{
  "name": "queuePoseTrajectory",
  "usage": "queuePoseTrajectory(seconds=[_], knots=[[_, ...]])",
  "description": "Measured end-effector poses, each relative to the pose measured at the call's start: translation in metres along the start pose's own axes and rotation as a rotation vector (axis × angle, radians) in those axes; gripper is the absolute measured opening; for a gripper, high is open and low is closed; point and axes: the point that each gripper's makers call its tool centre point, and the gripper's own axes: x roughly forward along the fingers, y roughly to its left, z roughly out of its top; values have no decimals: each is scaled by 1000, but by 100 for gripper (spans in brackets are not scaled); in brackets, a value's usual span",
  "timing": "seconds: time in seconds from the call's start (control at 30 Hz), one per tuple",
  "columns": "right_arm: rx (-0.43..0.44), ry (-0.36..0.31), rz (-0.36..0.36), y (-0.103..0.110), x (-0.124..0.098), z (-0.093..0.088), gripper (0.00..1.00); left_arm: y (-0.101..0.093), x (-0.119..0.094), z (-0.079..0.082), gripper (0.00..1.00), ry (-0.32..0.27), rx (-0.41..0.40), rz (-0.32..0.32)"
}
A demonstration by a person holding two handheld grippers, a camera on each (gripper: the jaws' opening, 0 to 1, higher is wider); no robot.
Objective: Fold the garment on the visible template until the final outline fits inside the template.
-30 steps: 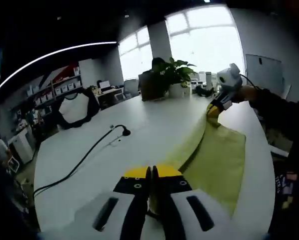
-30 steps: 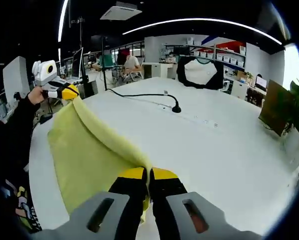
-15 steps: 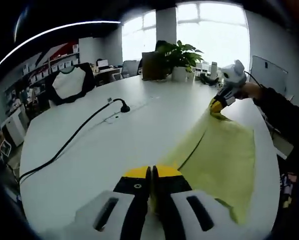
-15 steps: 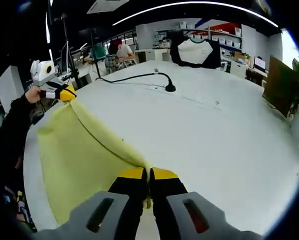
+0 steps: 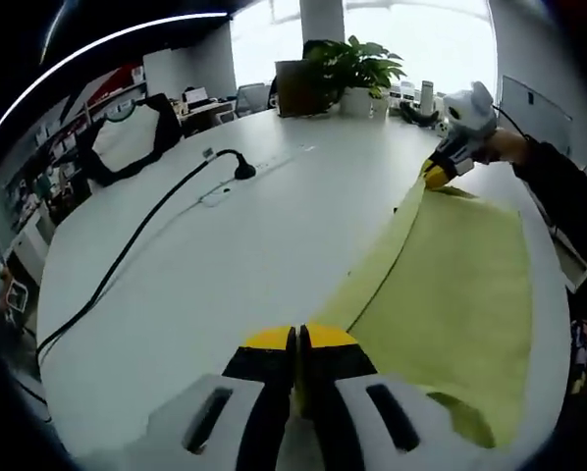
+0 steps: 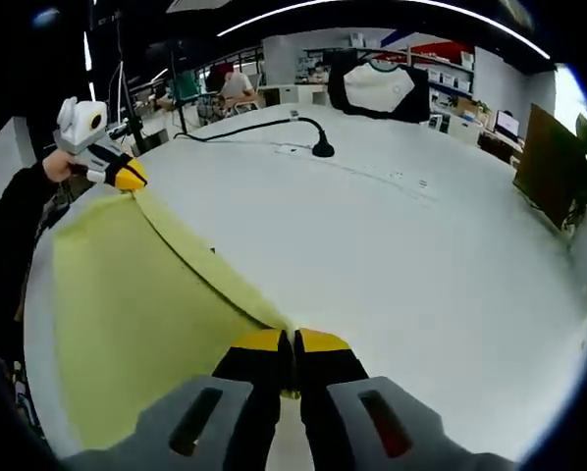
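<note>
A yellow garment (image 5: pixel 451 285) hangs stretched between my two grippers, low over the white table (image 5: pixel 225 265). My left gripper (image 5: pixel 296 339) is shut on one corner of it, at the bottom of the left gripper view. My right gripper (image 5: pixel 435 177), held by a hand, pinches the far corner there. In the right gripper view my right gripper (image 6: pixel 292 341) is shut on the garment (image 6: pixel 127 285), and my left gripper (image 6: pixel 129 178) holds the far corner at upper left. The taut top edge runs straight between them. No template outline is visible on the table.
A black cable with a round base (image 5: pixel 242 173) runs across the table (image 6: pixel 421 255). A potted plant (image 5: pixel 347 74) stands at the far edge. A black and white shirt (image 6: pixel 377 88) lies at another edge. A dark sleeve (image 5: pixel 568 206) is on the right.
Both grippers have come down toward the table with the garment, and its top edge has pulled straighter and flatter. Both stay shut on their corners.
</note>
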Motion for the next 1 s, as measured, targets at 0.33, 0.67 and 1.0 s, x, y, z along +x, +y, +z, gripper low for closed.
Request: queuePoseTrajectory(seconds=[0.33, 0.67, 1.0], knots=[[-18, -23, -26, -9, -4, -2, 5, 1, 6, -11, 4, 13, 32, 33], [-72, -175, -97, -35, -22, 19, 15, 29, -14, -10, 14, -87, -39, 103], [-26, -184, -90, -47, -40, -2, 17, 30, -23, -30, 25, -175, -261, 21]])
